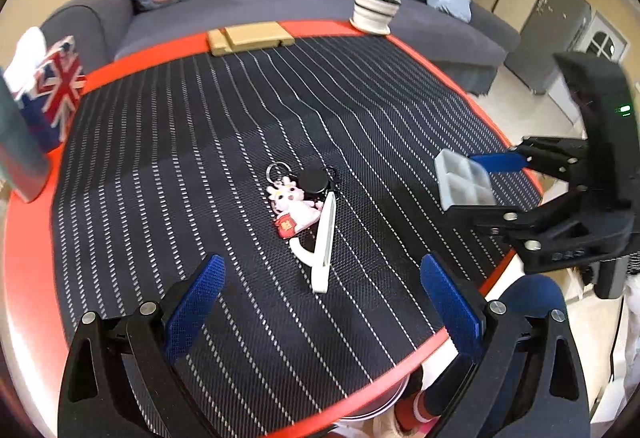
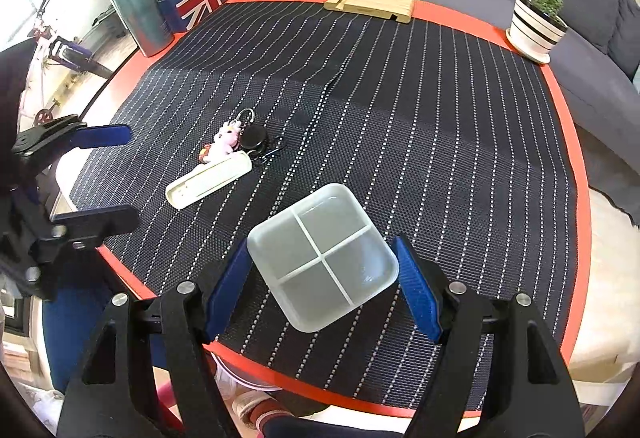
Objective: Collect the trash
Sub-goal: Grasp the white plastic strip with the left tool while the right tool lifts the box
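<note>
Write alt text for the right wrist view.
The right hand-held gripper grips a translucent four-compartment tray over a striped black mat. Beyond lie a white case and a pink plush keychain.

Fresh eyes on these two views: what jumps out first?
The translucent four-compartment tray, clamped between the right gripper's blue pads at the near table edge. Mid-mat lies a pink plush keychain against a white oblong case. The left gripper hovers open before them.
</note>
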### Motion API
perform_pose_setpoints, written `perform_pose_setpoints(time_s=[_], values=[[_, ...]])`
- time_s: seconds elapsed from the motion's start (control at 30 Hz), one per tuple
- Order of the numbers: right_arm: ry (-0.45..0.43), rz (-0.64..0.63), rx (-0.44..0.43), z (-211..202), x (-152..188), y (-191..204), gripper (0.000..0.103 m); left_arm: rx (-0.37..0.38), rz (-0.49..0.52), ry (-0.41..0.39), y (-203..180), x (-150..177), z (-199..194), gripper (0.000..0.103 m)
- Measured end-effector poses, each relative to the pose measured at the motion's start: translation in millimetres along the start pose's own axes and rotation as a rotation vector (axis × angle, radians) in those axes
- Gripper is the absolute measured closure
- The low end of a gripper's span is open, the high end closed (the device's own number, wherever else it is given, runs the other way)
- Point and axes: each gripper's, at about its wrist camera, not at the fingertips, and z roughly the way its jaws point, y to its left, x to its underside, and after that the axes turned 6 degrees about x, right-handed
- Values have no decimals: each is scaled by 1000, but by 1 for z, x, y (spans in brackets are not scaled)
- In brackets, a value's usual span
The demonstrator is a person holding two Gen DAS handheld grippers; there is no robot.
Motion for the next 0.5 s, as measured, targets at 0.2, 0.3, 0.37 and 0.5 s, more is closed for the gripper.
perform_pose_setpoints(time_s=[0.2,0.3,0.37,0.5], values=[[1,6,-1,1,2,-3,32,-4,1,60,4,-3,26,15],[2,10,-2,1,4,-5,32,-2,-2,76,6,-1,33,36],[2,11,-3,2,4,-6,32,1,-7,77,7,1,35,50],[1,12,-6,3,4,-6,32,-5,-4,80,6,3,37,67]])
